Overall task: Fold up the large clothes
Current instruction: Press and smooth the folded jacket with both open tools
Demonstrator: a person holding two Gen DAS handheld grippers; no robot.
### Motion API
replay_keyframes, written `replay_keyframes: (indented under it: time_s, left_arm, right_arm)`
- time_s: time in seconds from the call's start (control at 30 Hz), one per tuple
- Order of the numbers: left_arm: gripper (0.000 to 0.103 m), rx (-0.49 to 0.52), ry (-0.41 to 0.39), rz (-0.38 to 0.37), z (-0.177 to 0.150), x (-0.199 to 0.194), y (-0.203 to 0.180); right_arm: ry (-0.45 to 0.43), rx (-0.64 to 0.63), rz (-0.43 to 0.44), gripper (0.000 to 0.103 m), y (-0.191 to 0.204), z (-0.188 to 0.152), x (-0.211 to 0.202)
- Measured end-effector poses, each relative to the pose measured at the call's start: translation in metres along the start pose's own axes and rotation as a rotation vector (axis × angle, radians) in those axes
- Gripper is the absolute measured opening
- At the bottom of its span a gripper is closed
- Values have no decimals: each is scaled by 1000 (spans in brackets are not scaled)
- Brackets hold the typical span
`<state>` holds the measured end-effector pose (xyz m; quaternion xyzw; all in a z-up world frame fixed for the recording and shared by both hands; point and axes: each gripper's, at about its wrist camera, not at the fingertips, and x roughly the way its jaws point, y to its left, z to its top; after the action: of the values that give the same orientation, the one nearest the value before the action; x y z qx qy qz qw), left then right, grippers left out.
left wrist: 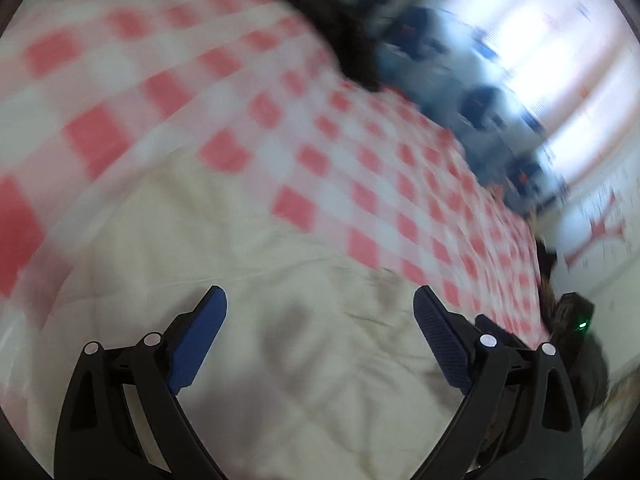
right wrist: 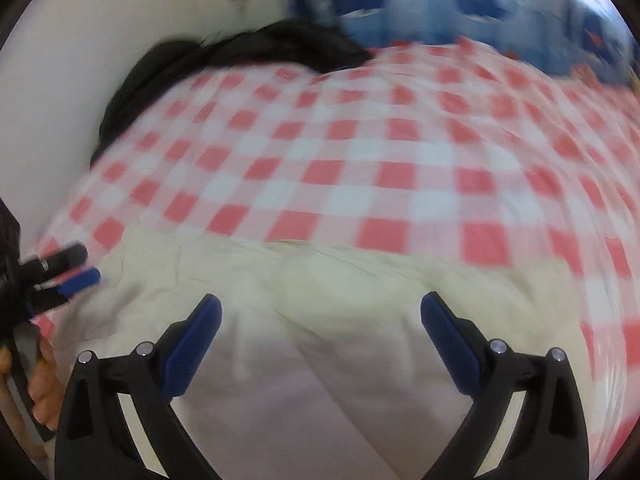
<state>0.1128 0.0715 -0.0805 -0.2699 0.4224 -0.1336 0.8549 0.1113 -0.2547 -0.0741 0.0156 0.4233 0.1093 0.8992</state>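
A cream-white garment [left wrist: 248,280] lies wrinkled on a red-and-white checked sheet [left wrist: 280,112]; it also shows in the right wrist view [right wrist: 320,300] on the same sheet [right wrist: 360,152]. My left gripper [left wrist: 320,312] is open and empty just above the garment. My right gripper [right wrist: 320,316] is open and empty above the garment's near part. The left gripper also shows at the left edge of the right wrist view [right wrist: 76,268], over the garment's left edge. Both views are motion-blurred.
A black garment [right wrist: 240,52] lies at the far edge of the sheet by a white wall [right wrist: 80,40]; it also shows in the left wrist view [left wrist: 340,40]. Blue-patterned bedding [right wrist: 440,0] lies behind. A bright window [left wrist: 560,40] is at the right.
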Motion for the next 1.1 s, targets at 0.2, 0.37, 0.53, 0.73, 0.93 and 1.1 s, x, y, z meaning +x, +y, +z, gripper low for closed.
replay_keyframes:
  time_s: [0.2,0.37,0.53,0.73,0.93,1.1]
  left_arm:
    - [92,43,9,49,-17,29,17]
    - [92,2,14,6,-12,3,14]
    - [92,42,-75,45,-20,-37,21]
    - [93,33,-36,75,-37,-4,48]
    - [94,27,-32,117,-37,-17,38]
    - [94,70,-112,43,-51,-53,11]
  right_arm:
    - [196,43,-26,98,-9,-6,81]
    - [169,68,3,96,-26,4,41]
    - [-45,102,-129,96,-69,-25,-48]
    - [-52,277,-124,96,-136,-86,-18]
    - [-18,246,-142,96,-130,-79,-38]
    - [-145,180,-204,96,-109,-108,-97]
